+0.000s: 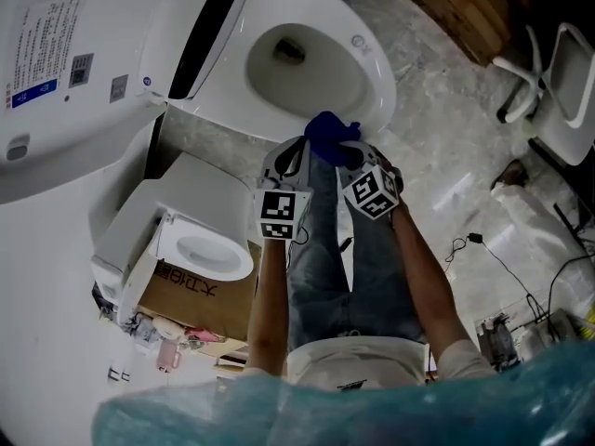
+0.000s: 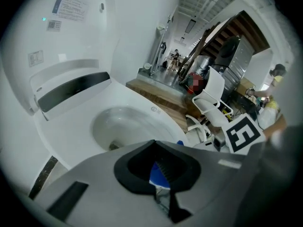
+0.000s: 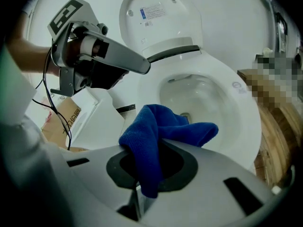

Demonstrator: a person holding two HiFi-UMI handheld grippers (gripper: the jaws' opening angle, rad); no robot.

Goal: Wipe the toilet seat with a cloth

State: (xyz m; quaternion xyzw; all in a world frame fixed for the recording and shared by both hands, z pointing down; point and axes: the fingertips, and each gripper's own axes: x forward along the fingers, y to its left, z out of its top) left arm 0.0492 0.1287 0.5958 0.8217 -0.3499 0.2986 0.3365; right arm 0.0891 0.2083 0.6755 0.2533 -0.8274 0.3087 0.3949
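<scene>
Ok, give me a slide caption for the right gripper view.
Right gripper clamps a blue cloth near the toilet seat; the shut left gripper hovers alongside.

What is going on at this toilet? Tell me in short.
A person holds tongs in each hand over a white ceramic toilet with its lid up. The right tongs are shut on a crumpled blue cloth, held at the front edge of the white toilet seat. The left tongs are shut and empty beside it. Whether the cloth touches the seat is unclear.
</scene>
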